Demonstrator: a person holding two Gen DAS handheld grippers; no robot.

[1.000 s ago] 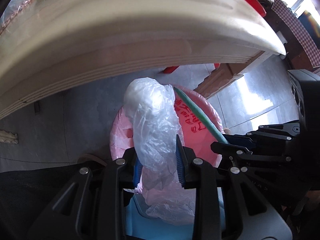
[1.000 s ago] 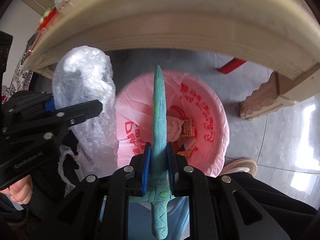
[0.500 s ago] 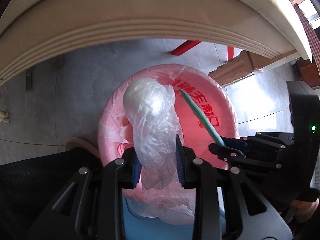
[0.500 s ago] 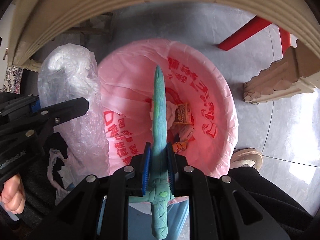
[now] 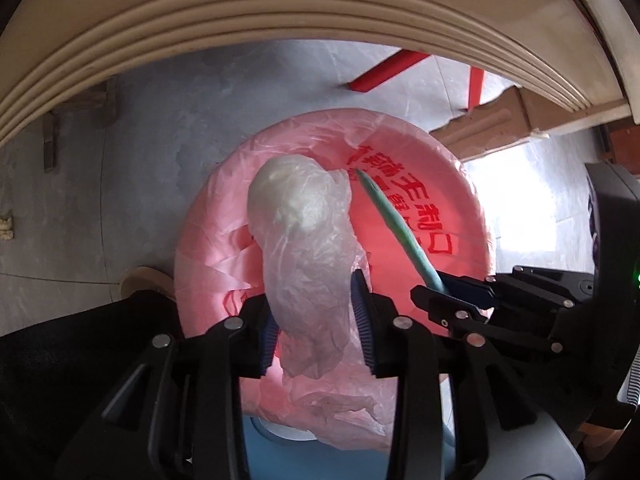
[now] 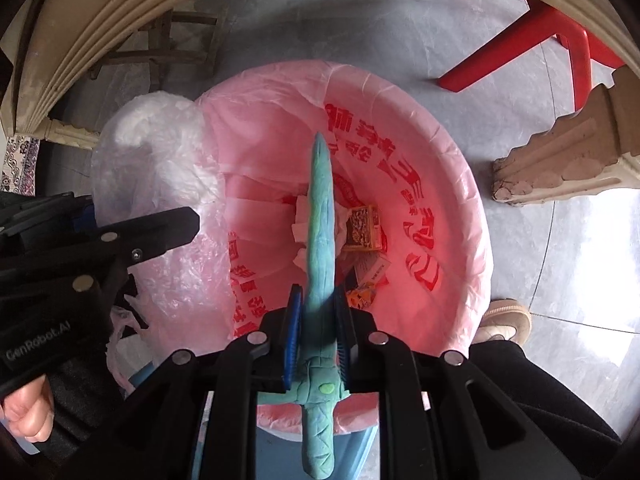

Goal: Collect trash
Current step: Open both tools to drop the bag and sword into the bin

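Observation:
My left gripper is shut on a crumpled clear plastic bag and holds it over the bin lined with a pink bag. My right gripper is shut on a teal toy sword that points down over the open bin. The clear bag also shows at the left in the right wrist view, with the left gripper's fingers around it. The sword blade and the right gripper show at the right in the left wrist view. Wrappers and tissue lie at the bin's bottom.
A cream table edge arches over the bin. Red chair legs and a carved table foot stand on the grey tile floor beyond it. A slippered foot is beside the bin.
Both grippers have tipped downward over the bin, so the table edge has moved up and the bin's inside fills more of each view. Both grips are unchanged.

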